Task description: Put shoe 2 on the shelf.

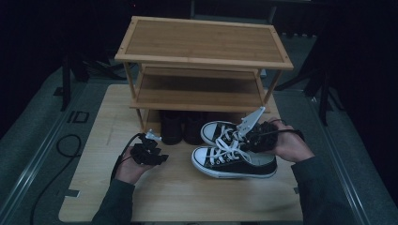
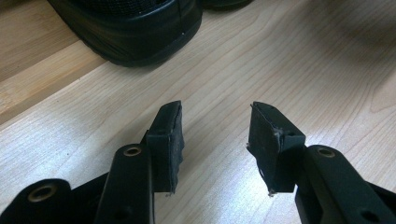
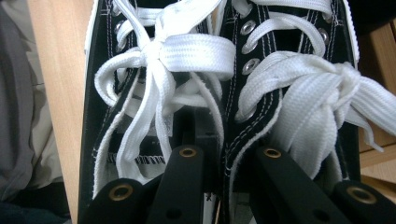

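Two black canvas sneakers with white laces lie side by side on the table, the near one (image 1: 234, 161) and the far one (image 1: 220, 132). My right gripper (image 1: 251, 138) is at their heel ends. In the right gripper view one jaw goes into the left sneaker (image 3: 140, 70) and the other into the right sneaker (image 3: 299, 79). The right gripper (image 3: 224, 140) is shut on the two inner walls pressed together. My left gripper (image 1: 157, 150) hangs low over the table at the left. It stands open (image 2: 215, 121) with nothing between the pads.
A two-tier bamboo shoe rack (image 1: 202, 47) stands at the back of the wooden table (image 1: 178, 197). A pair of dark shoes (image 1: 183, 127) sits under its lower shelf, and the toe of one (image 2: 135, 28) lies just ahead of the left jaws.
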Tool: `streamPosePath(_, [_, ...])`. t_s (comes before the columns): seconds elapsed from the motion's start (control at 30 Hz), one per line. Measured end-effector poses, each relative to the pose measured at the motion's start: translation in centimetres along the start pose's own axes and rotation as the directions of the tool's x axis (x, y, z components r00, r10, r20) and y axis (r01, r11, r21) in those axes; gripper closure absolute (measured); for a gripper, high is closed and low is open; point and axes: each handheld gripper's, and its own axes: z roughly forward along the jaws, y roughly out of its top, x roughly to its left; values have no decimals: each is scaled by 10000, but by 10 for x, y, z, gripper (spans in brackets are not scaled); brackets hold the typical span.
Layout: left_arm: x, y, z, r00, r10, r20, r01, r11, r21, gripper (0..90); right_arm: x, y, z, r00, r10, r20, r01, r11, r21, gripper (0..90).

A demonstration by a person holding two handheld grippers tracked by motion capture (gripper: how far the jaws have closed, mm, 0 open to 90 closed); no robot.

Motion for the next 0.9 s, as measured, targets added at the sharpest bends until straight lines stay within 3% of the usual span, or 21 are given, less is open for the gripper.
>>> streamPosePath(0.43, [4,-2,-1,9999,-112,-9,112,9999,-21,551,-2,12,-12,9956,-658,-668,626,9969,-477,856])
streamPosePath(0.63, [5,-2,-1,9998,-182,-2,182,9998,-68,550,-4,20,-16,9945,-843,-620,805,9949,-611,856])
streamPosePath(0.9, [7,-3,-2,9998,-193,-48,193,9998,-67,550,-14,30,-29,9938,-857,-704,756,9879,-1351,857])
